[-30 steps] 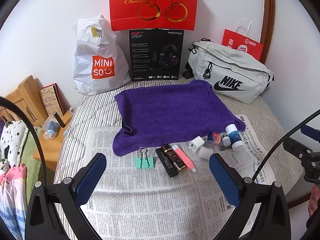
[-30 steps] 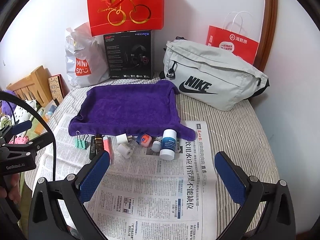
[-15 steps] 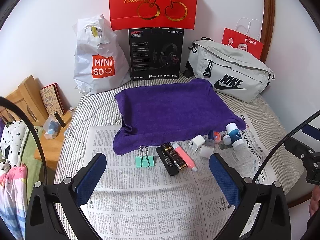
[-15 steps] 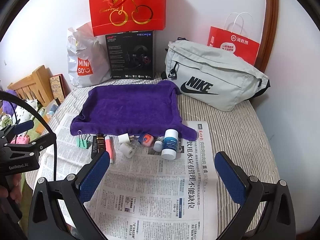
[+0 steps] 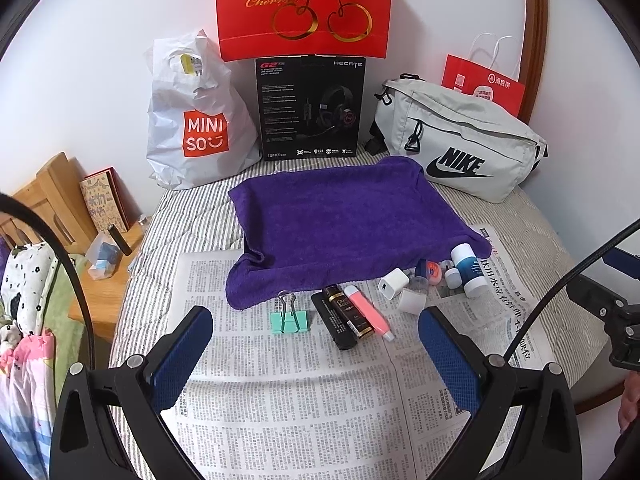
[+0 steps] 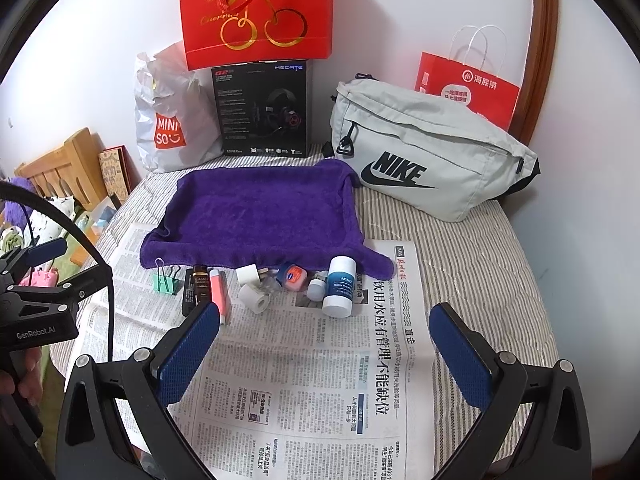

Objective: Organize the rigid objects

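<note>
Nothing has moved on the newspaper (image 5: 304, 408) — the binder clip (image 5: 289, 321) lies straight ahead of the left gripper (image 5: 316, 344), handles pointing away toward the towel (image 5: 344, 224). Both it and the right gripper (image 6: 324, 344) gape empty; left is nearer.

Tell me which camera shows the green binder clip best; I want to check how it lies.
The left wrist view: the green binder clip lies central and unobstructed on the newspaper, wire handles toward the purple towel. The right wrist view shows it smaller, near the left edge.
</note>
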`<state>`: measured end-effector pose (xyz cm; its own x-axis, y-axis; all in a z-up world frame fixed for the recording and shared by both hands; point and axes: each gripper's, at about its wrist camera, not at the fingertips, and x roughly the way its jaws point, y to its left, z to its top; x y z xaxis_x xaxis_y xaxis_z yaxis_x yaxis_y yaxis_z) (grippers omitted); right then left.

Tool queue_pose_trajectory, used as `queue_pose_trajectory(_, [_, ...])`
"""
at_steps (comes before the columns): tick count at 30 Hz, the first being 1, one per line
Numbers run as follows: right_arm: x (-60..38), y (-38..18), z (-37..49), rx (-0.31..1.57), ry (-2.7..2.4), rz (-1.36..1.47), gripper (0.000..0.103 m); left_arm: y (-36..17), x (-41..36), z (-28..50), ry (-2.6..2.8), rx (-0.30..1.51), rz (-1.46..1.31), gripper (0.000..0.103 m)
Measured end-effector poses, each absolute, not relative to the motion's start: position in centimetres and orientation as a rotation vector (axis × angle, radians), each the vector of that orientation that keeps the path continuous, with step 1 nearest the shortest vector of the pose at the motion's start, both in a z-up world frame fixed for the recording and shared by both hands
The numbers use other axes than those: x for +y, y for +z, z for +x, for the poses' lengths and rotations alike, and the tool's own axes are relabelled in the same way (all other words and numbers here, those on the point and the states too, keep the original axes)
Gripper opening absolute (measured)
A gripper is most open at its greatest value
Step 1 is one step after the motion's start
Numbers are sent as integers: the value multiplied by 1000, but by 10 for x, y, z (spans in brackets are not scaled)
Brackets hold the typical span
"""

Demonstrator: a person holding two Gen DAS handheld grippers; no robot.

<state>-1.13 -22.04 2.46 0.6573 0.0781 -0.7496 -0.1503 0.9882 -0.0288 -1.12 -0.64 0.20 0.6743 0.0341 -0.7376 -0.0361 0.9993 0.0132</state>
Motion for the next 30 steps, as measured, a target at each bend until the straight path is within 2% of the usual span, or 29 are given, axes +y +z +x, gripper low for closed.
queue_pose_trajectory(30, [-222, 22, -10, 854, 146, -74, 103, -11, -1, -3, 66, 870, 15, 103])
